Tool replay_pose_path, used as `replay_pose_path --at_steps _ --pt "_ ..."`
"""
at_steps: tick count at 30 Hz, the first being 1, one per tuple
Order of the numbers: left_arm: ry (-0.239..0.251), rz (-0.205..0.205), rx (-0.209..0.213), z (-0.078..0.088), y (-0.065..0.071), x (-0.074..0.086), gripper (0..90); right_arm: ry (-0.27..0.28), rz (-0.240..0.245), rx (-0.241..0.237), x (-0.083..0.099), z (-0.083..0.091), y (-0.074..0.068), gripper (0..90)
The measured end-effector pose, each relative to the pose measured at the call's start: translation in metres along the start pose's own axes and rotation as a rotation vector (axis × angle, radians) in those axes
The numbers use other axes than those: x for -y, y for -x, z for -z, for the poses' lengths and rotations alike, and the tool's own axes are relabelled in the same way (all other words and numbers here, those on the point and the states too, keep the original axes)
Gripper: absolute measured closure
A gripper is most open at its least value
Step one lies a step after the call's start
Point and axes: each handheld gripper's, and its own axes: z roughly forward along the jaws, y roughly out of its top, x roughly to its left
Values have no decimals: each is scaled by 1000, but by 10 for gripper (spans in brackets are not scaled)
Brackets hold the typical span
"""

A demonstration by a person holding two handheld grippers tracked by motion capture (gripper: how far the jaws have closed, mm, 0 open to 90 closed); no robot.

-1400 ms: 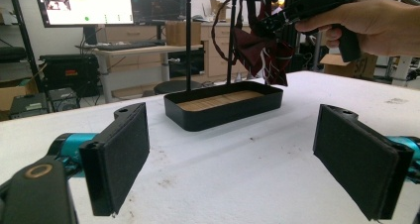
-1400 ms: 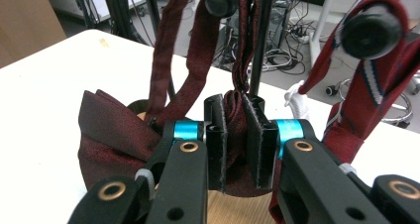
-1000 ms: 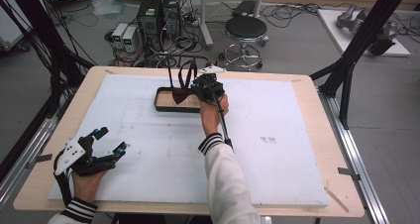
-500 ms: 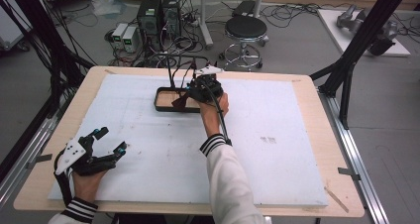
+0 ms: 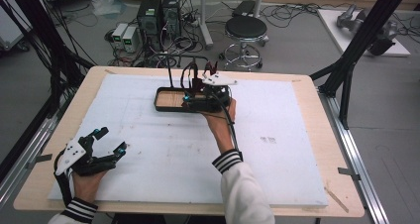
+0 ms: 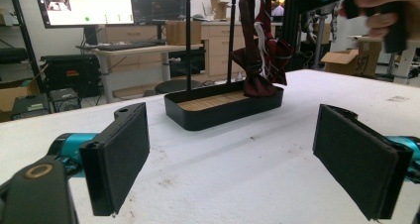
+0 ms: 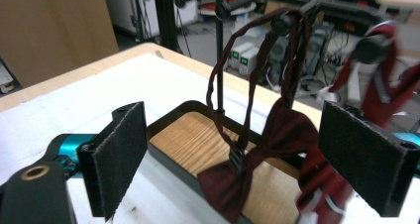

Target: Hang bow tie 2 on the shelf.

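White foam board covers the wooden table (image 5: 317, 90), and towards its far edge stands a black tray with a wooden floor and upright black metal hanging rack (image 5: 171, 99). A dark red bow tie with a thin neck strap (image 7: 277, 135) hangs from the rack's top bar, its strap looped over a peg and its bow reaching down to the tray floor; a second dark red tie (image 7: 381, 85) hangs blurred just to one side.

Seen from above, the right gripper (image 5: 205, 96) sits just beside the rack. Its jaws have just been opening and now stand wide apart, with nothing pressed between the black pads (image 7: 121, 154); the bow hangs in the gap beyond them, untouched. The left gripper (image 5: 110, 143) rests near the table's near left corner, well apart from the tray, its jaws also spread and empty.

The step in hand looks like letting go of the hung tie and backing off. To do it well, the right gripper should draw straight back with its jaws kept wide, so neither pad snags the strap or drags it off the peg. A sideways sweep risks catching the neighbouring tie or tipping the light rack, so the withdrawal should be slow and level.
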Motion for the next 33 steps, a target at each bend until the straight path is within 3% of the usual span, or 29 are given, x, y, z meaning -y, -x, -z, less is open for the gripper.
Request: replay_pose_path --at_steps 8,13,18,26,33 --pt "2 -12 -3 0 1 0 147 120 39 6 21 67 1 111" --pt "4 -14 -6 0 2 0 148 166 49 62 46 109 10 111" --pt "4 -14 -8 0 2 0 147 192 47 70 76 142 21 112" --pt "6 -9 -11 1 1 0 147 256 53 93 126 178 33 112" --pt "7 -8 -13 1 1 0 147 329 31 143 165 188 39 112"
